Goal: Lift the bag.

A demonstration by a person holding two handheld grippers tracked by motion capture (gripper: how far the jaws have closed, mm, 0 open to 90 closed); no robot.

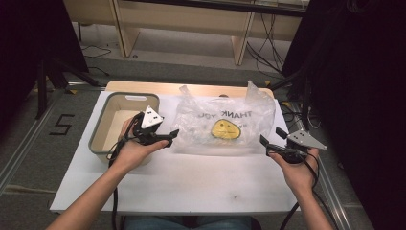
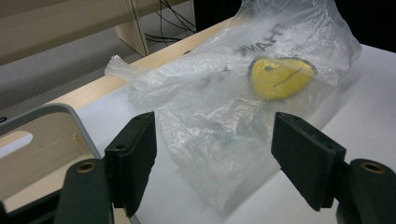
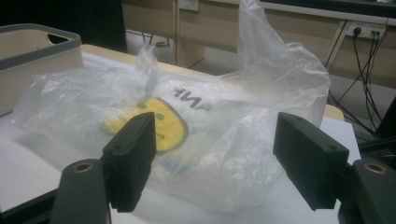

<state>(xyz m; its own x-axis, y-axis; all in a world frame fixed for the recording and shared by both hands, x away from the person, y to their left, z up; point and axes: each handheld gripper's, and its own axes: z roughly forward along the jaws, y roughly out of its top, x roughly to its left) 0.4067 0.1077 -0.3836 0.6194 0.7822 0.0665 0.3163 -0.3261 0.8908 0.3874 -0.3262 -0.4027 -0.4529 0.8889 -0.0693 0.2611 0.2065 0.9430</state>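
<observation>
1. Nearest you, the table [image 1: 191, 187] was a flat, smooth white sheet, and your two forearms came in over its near edge.
2. Your right gripper [image 1: 272, 140] sat at the right edge of the table, its two blocky black jaws spread wide with nothing between them, aimed left at the bag and just short of it.
3. Your left gripper [image 1: 170, 137] lay left of centre, its jaws also spread and holding nothing; their tips reached the bag's left edge, though you could not tell from the high view whether they touched the film.
4. The plastic bag [image 1: 225, 122] lay in the middle of the table, between both grippers. It was thin, clear, crinkled film, loosely puffed, with two twisted handles standing up at its far side. A round yellow smiley print [image 1: 226, 128] and dark lettering showed on it.
5. The bin [image 1: 125, 99] stood at the far left, beside the bag: a rounded rectangular tub, cream plastic with a grey rim and a slot handle in its far wall.
6. A wooden strip [image 1: 167, 88] edged the table's far side.
</observation>
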